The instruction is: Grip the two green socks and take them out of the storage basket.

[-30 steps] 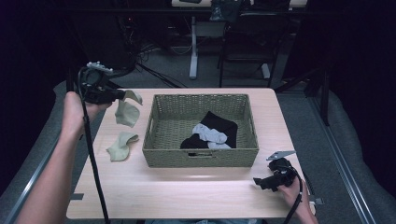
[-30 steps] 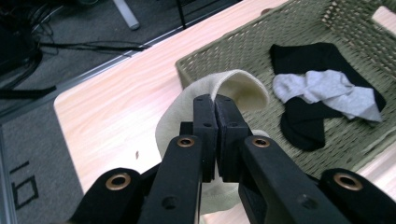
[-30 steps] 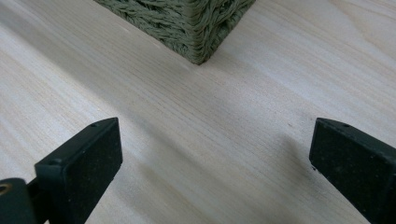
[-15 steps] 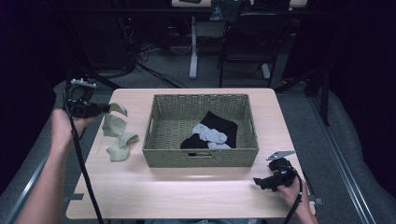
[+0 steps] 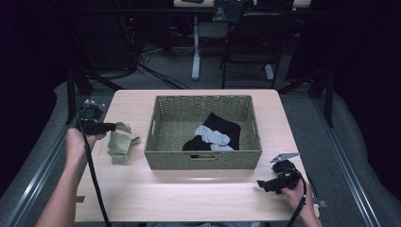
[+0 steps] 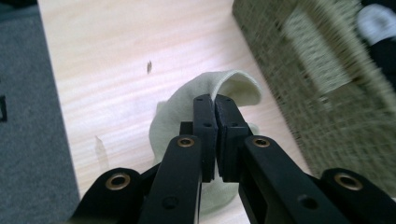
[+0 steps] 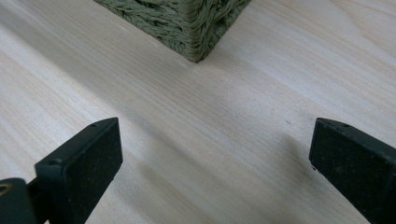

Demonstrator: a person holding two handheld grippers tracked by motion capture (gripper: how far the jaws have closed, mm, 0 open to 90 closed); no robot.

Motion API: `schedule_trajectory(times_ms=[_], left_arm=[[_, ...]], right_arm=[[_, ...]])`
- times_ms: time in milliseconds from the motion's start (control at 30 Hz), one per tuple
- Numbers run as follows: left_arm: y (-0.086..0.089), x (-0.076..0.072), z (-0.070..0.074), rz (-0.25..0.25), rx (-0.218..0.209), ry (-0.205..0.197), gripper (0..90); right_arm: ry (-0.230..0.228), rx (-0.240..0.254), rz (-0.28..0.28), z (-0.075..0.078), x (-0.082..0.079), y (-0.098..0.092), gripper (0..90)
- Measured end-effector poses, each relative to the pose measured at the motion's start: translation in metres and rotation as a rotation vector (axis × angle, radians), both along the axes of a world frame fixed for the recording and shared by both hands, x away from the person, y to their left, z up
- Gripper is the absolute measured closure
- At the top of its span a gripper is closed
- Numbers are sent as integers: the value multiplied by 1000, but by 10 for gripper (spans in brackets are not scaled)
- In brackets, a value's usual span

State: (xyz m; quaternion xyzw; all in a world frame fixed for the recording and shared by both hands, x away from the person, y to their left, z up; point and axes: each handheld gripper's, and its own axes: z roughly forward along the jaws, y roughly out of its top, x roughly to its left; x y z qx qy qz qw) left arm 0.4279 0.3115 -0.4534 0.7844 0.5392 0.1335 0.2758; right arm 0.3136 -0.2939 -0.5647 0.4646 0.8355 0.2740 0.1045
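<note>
One sock (image 5: 122, 145) lower, onto table (image 5: 189, 194)

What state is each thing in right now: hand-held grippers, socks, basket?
Left hand-held gripper: shut on the green sock, low at the table's left edge.
Right hand-held gripper: open, nothing between the jaws, resting near the table's front right.
Green sock: crumpled on the table left of the basket, one end pinched.
Basket: upright, holding socks.
Black and grey socks: piled inside the basket.
</note>
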Motion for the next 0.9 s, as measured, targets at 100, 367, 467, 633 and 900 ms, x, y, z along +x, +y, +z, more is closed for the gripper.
schedule_trajectory(times_ms=[100, 367, 467, 633, 900], left_arm=[[-3, 5, -17, 6, 0, 32, 883], [-14, 17, -53, 22, 17, 92, 864], [-15, 21, -61, 33, 5, 109, 842], [-13, 22, -65, 60, -31, 107, 537], [-6, -13, -39, 67, -63, -23, 133]], right_arm=[[7, -6, 7, 0, 0, 0, 19], [3, -17, 4, 0, 0, -1, 19], [5, -11, 6, 0, 0, 0, 19], [6, -5, 10, 0, 0, 0, 19], [0, -3, 6, 0, 0, 0, 19]])
